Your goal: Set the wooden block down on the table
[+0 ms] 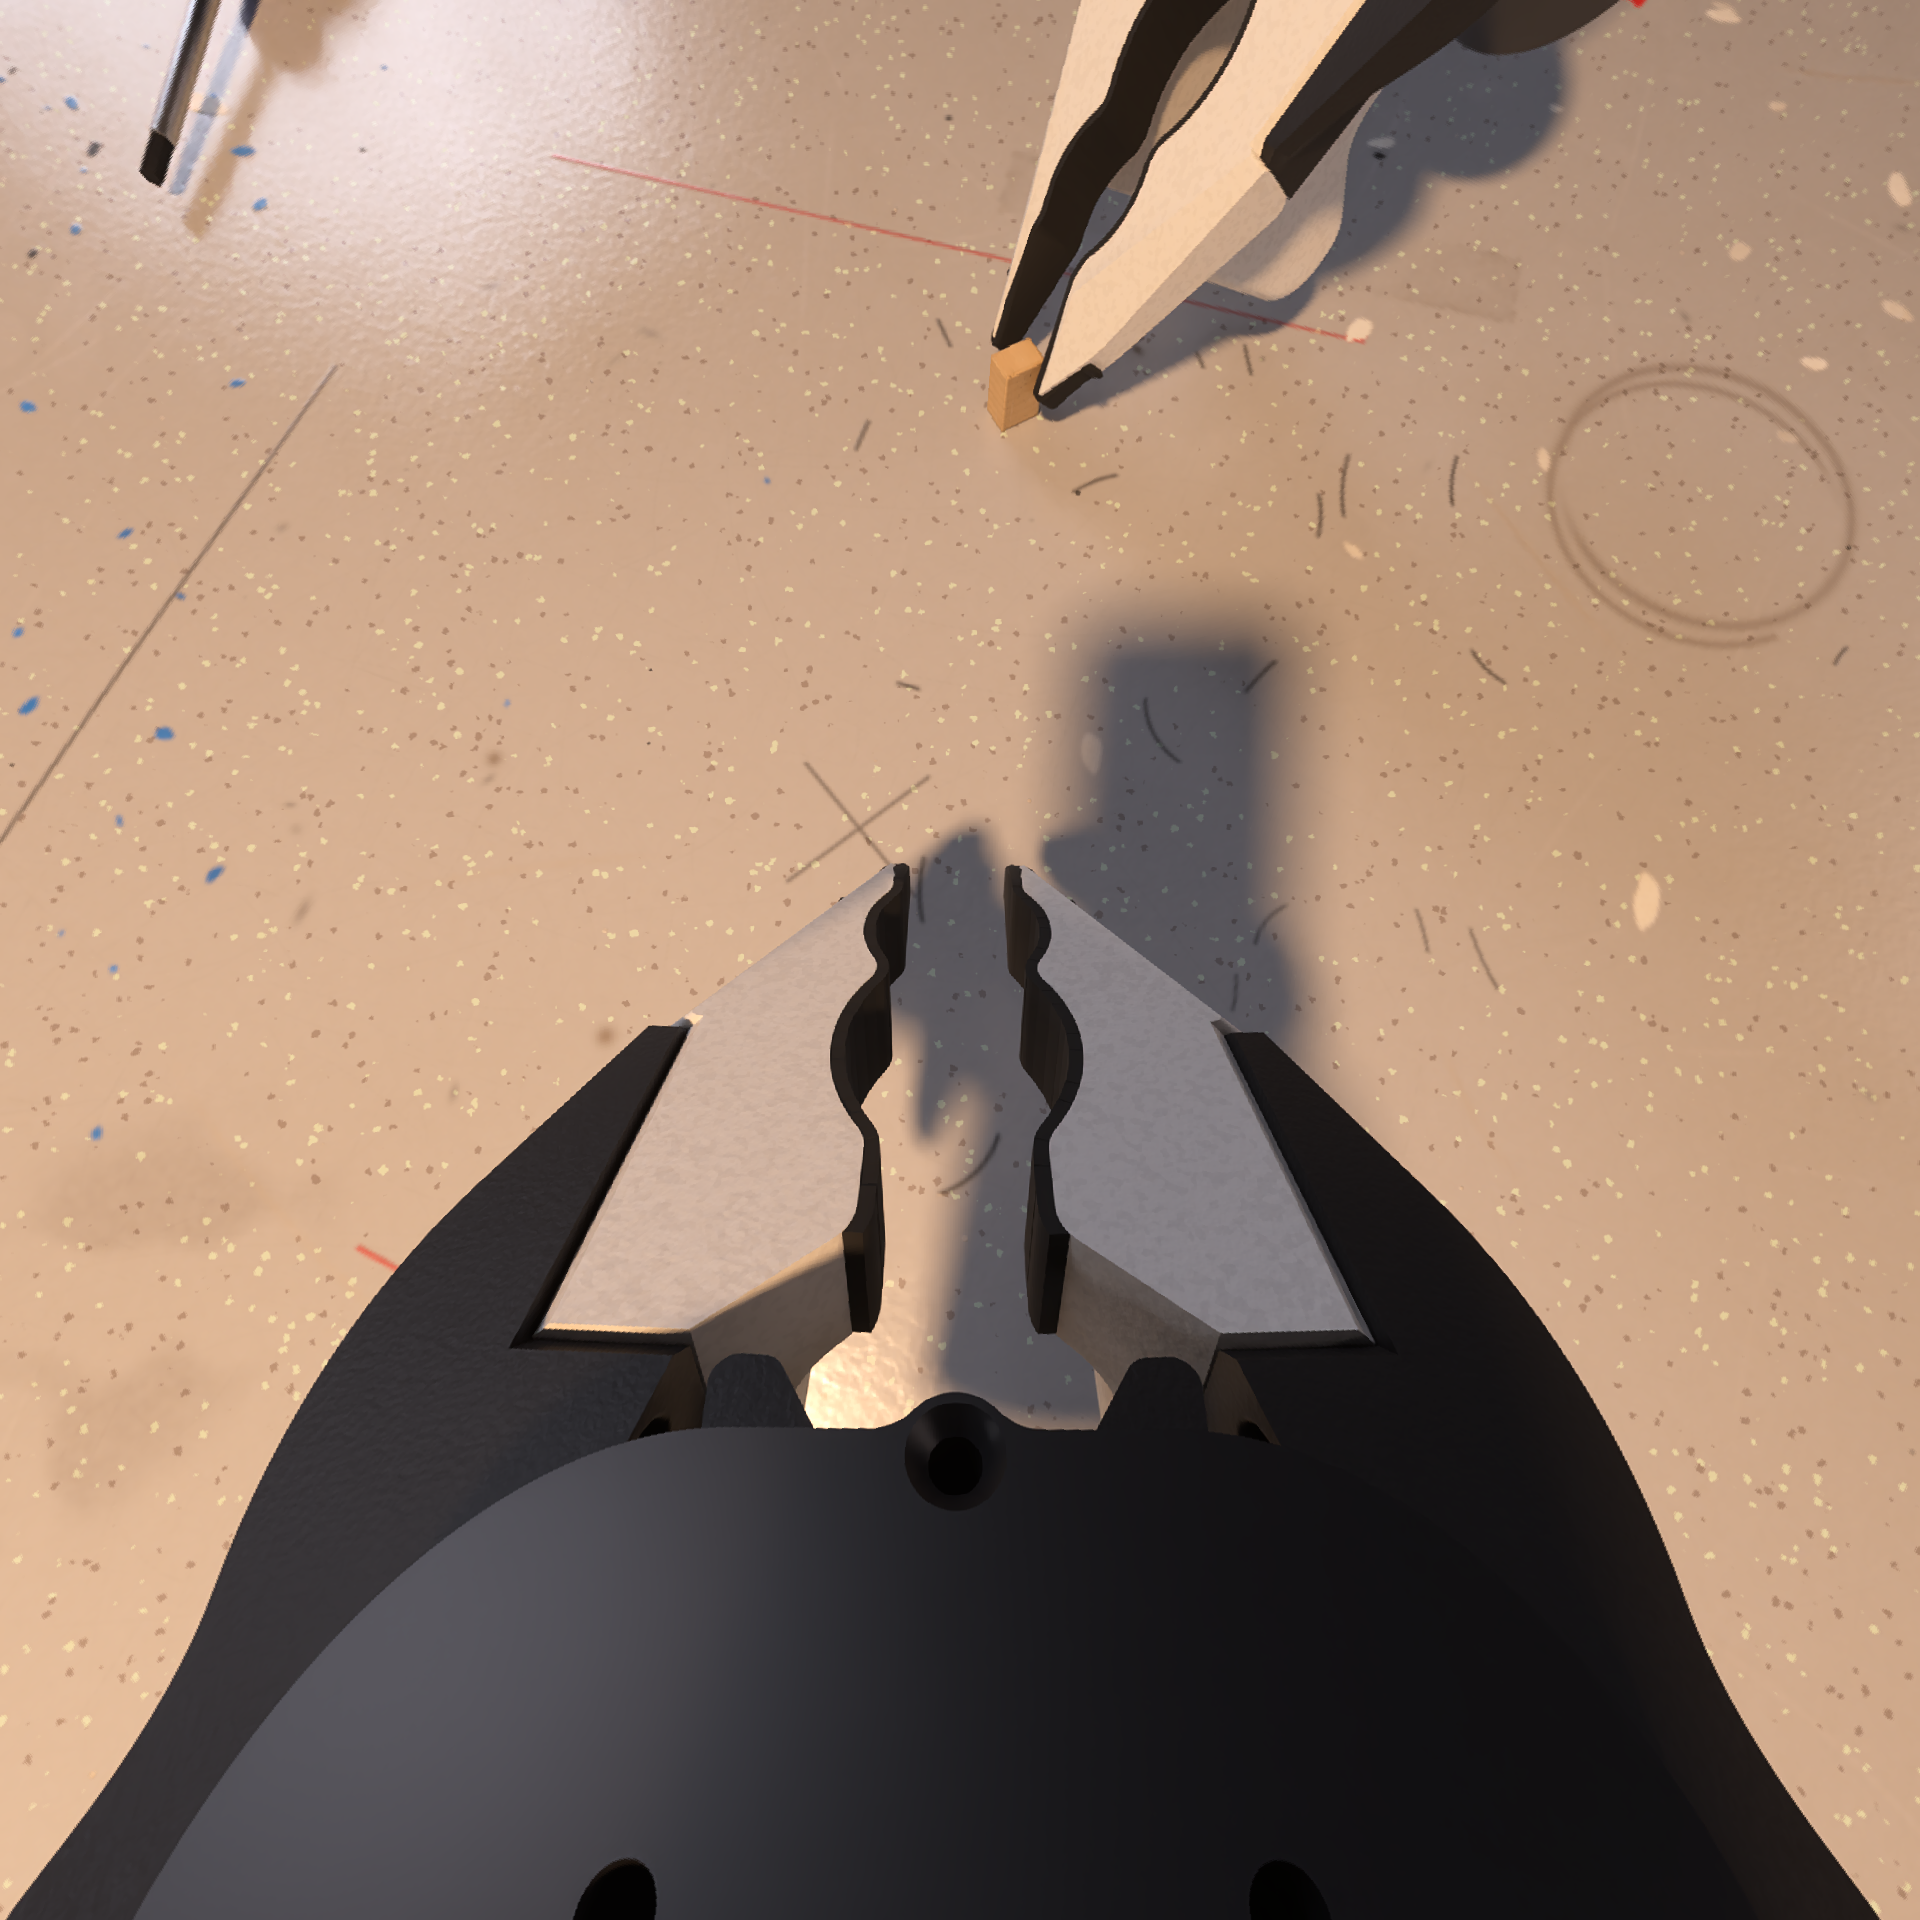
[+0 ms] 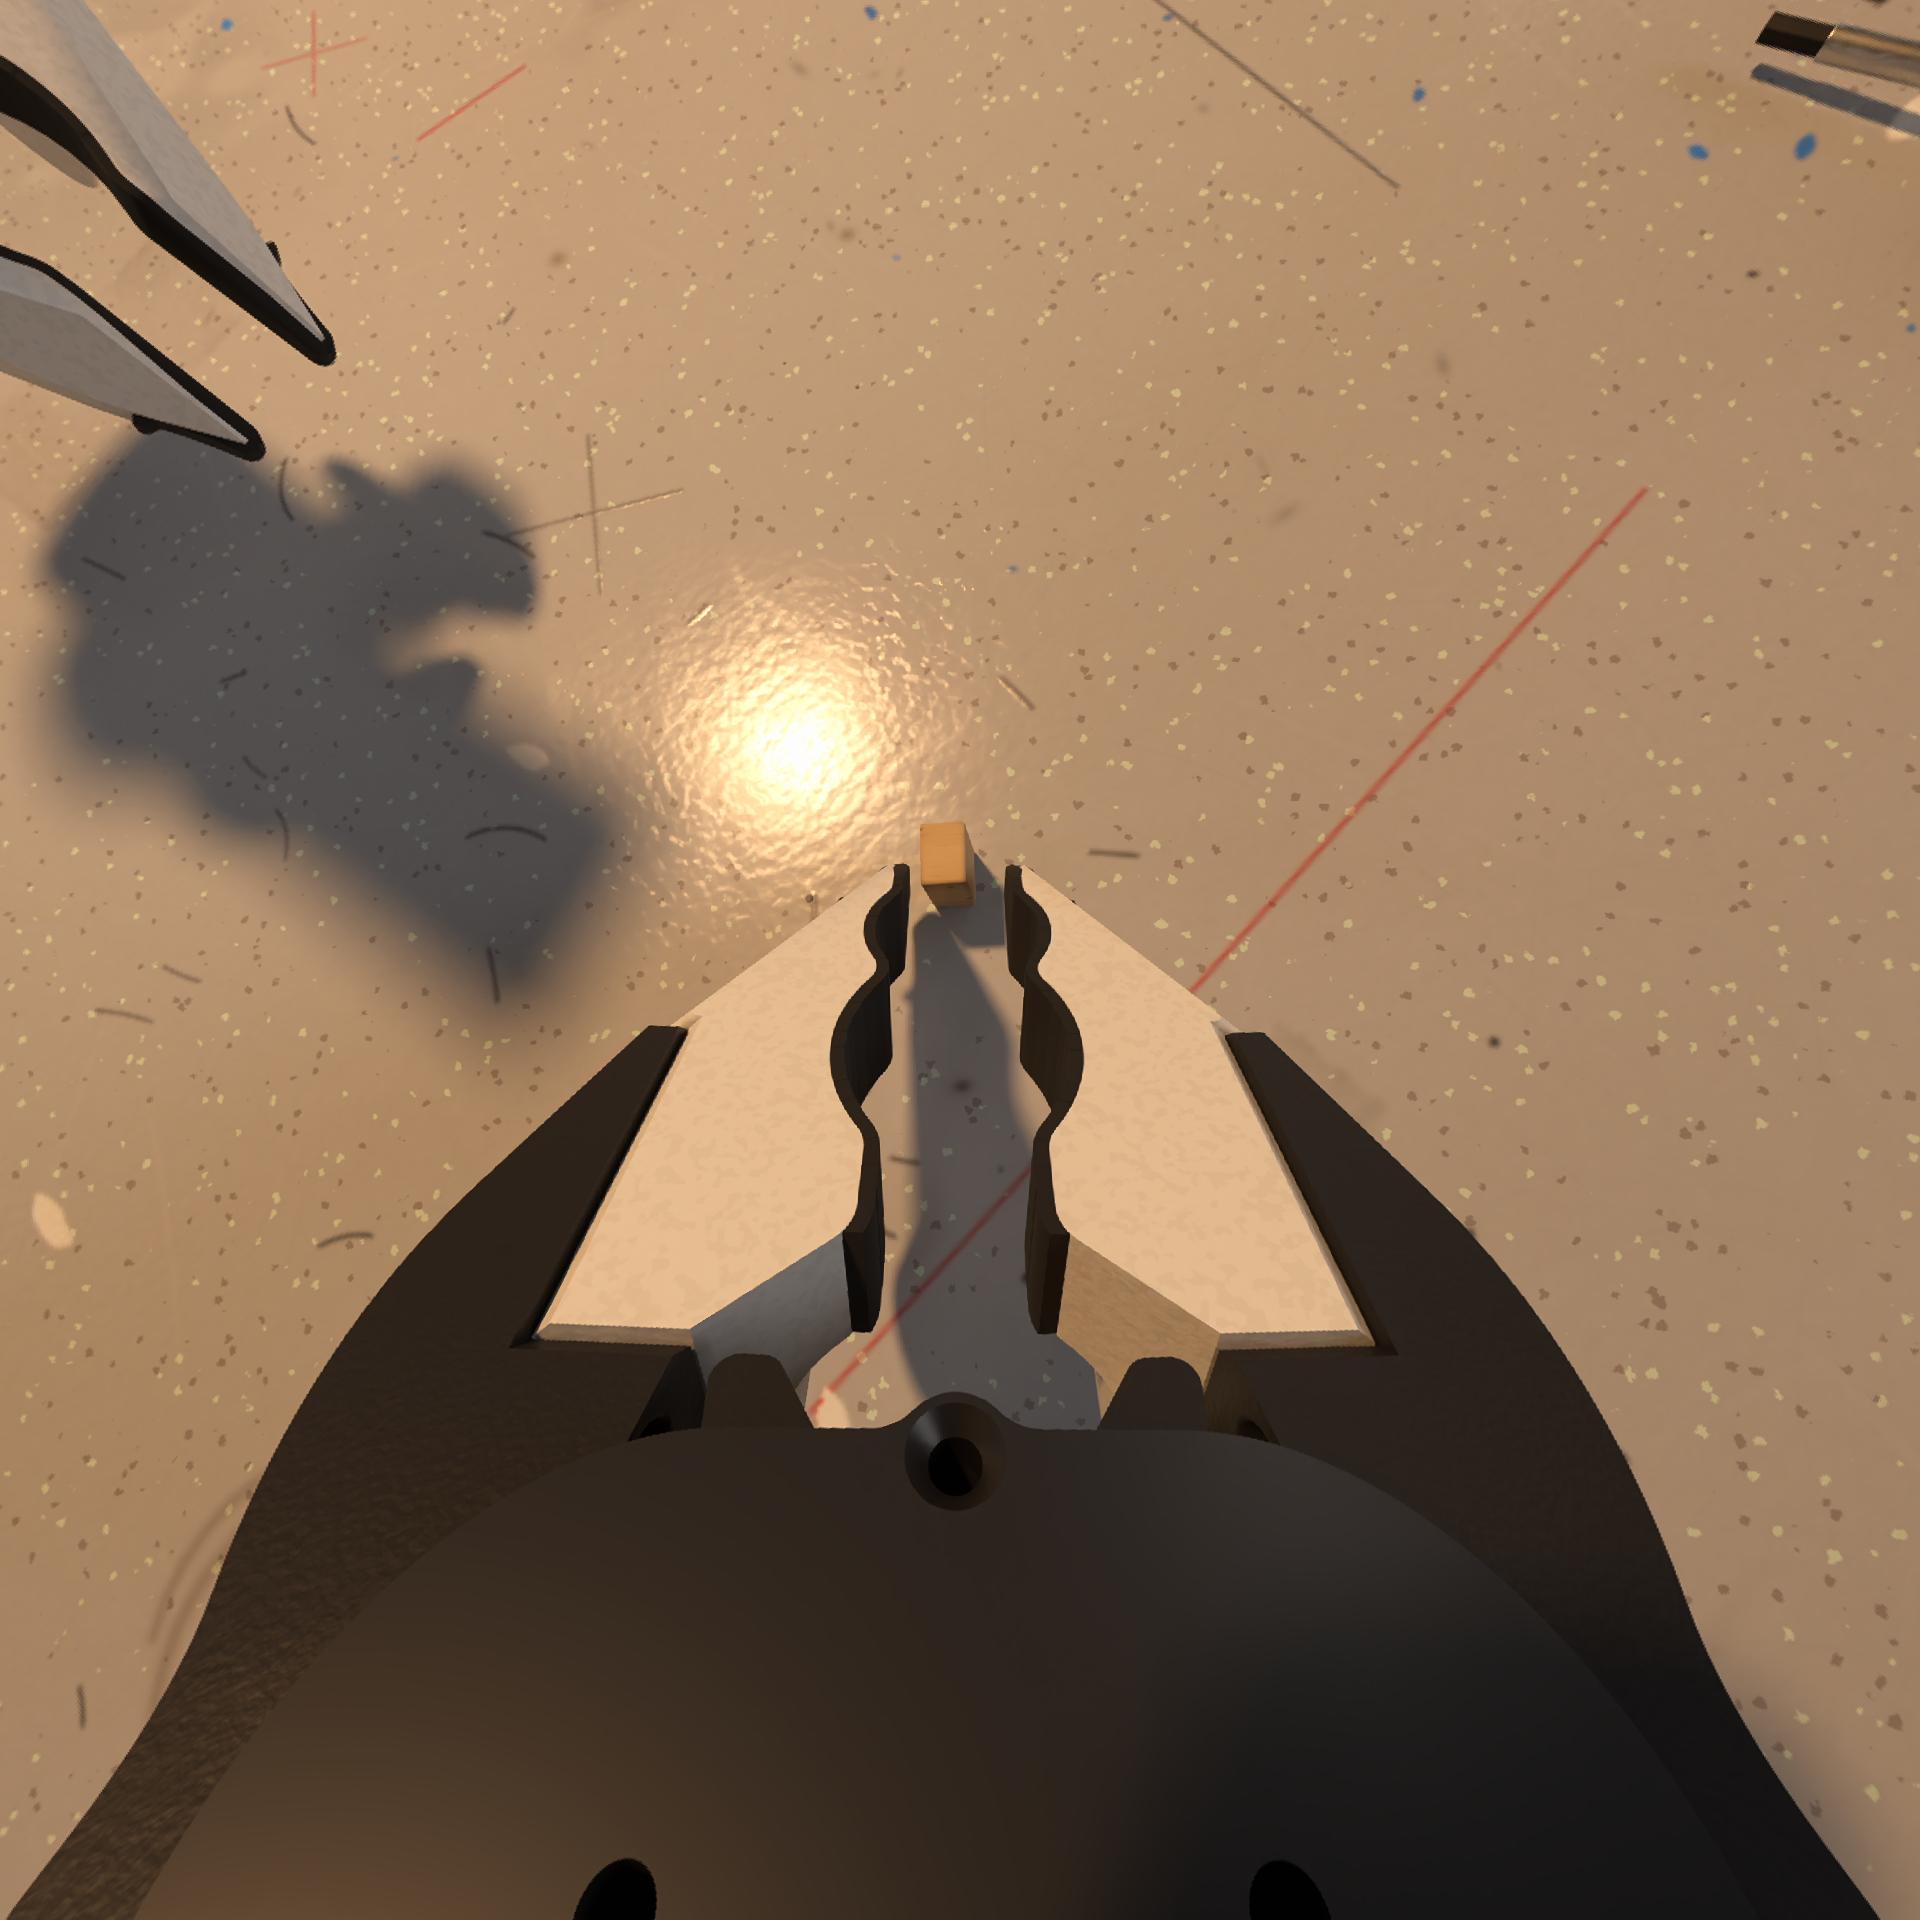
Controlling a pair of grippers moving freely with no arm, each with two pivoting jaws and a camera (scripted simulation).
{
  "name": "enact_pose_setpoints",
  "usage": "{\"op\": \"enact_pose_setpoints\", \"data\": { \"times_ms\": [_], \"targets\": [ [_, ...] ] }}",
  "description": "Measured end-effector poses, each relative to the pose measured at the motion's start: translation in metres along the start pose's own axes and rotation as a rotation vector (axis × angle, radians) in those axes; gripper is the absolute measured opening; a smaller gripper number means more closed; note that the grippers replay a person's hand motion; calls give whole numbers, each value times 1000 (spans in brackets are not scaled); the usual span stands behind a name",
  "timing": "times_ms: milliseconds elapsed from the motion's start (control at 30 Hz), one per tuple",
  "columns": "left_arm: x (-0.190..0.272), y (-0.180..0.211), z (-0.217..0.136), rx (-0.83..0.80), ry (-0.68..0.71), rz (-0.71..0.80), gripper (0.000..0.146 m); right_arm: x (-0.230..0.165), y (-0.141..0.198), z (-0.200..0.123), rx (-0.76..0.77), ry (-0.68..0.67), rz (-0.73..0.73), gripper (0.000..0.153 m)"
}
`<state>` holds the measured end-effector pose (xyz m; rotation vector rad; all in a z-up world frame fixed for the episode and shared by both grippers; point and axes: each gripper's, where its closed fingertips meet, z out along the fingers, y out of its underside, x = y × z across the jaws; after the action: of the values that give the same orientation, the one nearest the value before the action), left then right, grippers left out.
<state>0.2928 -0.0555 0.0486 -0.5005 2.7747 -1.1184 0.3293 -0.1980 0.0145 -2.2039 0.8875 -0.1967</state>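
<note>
A small wooden block (image 2: 945, 864) stands on the speckled tan table (image 2: 1299, 436), between the fingertips of my right gripper (image 2: 957, 883). The jaws are apart, wider than the block, with a gap on its right side. In the left wrist view the block (image 1: 1015, 388) rests on the table (image 1: 540, 623) at the tips of the right gripper (image 1: 1036, 366), which comes down from the top. My left gripper (image 1: 957, 883) is open and empty, well short of the block. It also shows at the upper left of the right wrist view (image 2: 291, 405).
A thin metal tool with a dark tip (image 1: 171, 104) lies at the far left; it shows at the upper right in the right wrist view (image 2: 1829, 47). A faint ring mark (image 1: 1704, 509) and thin red lines (image 2: 1423, 727) cross the table.
</note>
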Motion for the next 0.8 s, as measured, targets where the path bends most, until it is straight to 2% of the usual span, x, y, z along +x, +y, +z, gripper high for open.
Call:
{"op": "enact_pose_setpoints", "data": {
  "times_ms": [467,800],
  "targets": [
    [0,4,1,-9,5,-6,18,-2,5,4,-25,-12,10,13],
    [-2,4,1,-5,3,-9,18,-1,-4,-3,33,-1,14,23]
  ]
}}
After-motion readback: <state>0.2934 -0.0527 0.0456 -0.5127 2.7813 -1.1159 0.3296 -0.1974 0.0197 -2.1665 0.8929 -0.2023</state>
